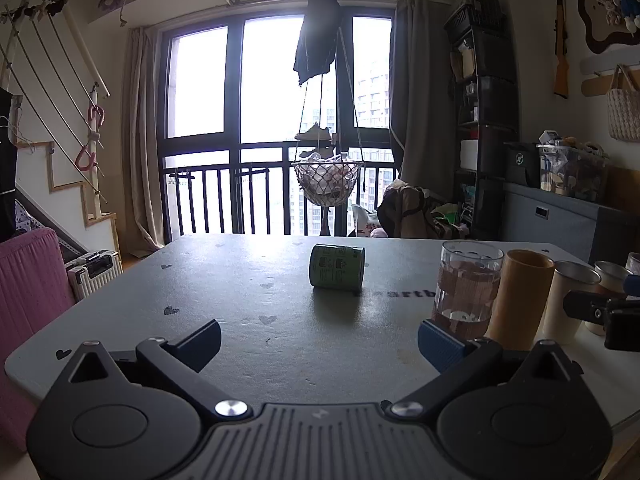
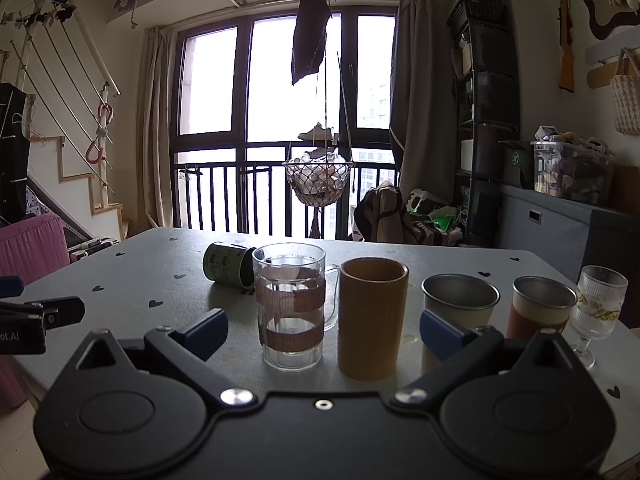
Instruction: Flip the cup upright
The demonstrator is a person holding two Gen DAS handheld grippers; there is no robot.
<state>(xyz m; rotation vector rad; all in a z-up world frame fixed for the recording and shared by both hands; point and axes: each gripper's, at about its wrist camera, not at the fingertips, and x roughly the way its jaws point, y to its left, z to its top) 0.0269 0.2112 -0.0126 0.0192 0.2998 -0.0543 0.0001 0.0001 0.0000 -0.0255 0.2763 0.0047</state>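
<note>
A green cup lies on its side in the middle of the grey table, its mouth toward the right. In the right wrist view the green cup lies behind a clear glass mug. My left gripper is open and empty, well short of the cup. My right gripper is open and empty, just in front of the row of upright cups. Part of the right gripper shows at the right edge of the left wrist view, and part of the left gripper at the left edge of the right wrist view.
A row of upright vessels stands on the right of the table: a clear glass mug, a tan cylinder cup, two metal-rimmed cups and a stemmed glass. A pink chair stands at the left.
</note>
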